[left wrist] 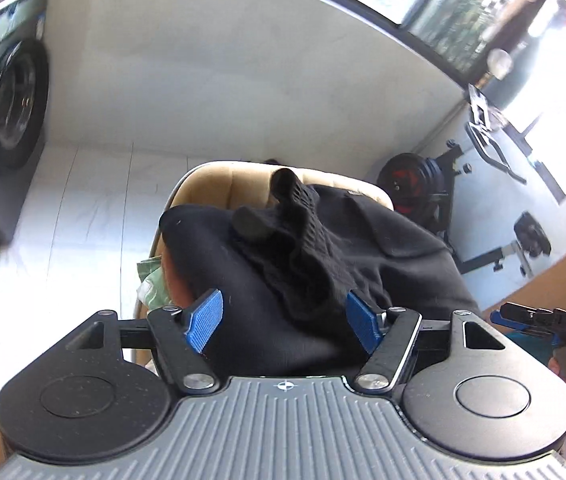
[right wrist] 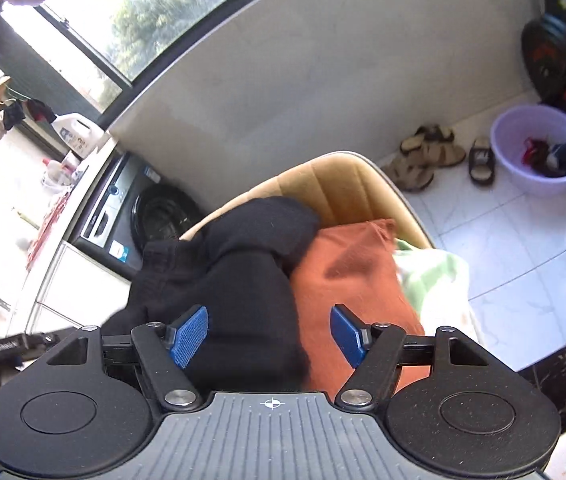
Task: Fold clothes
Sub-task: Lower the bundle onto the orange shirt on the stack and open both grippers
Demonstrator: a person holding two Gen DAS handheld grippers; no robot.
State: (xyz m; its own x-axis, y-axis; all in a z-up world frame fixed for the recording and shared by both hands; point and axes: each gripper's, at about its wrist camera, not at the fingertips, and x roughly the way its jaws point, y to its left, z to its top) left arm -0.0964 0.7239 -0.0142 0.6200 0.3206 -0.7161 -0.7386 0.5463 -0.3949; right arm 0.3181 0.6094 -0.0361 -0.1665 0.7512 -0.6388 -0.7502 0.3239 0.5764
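A beige chair [left wrist: 211,184] holds a heap of clothes. On top lie a smooth black garment [left wrist: 383,248] and a black knitted piece [left wrist: 307,232]. My left gripper [left wrist: 283,320] hovers low over this black pile, jaws open, dark cloth lying between the blue pads [left wrist: 203,320] without being pinched. In the right wrist view the same chair [right wrist: 343,184] carries the black garment [right wrist: 251,264], an orange garment [right wrist: 355,280] and a green-and-white cloth [right wrist: 431,276]. My right gripper [right wrist: 269,334] stands open above the seam between black and orange.
A grey washing machine [left wrist: 7,112] stands left of the chair by a white wall. An exercise bike [left wrist: 423,184] is at the right. On the tiled floor are a purple basin [right wrist: 539,148] and several sandals [right wrist: 431,156]. A detergent bottle [right wrist: 77,130] sits on the counter.
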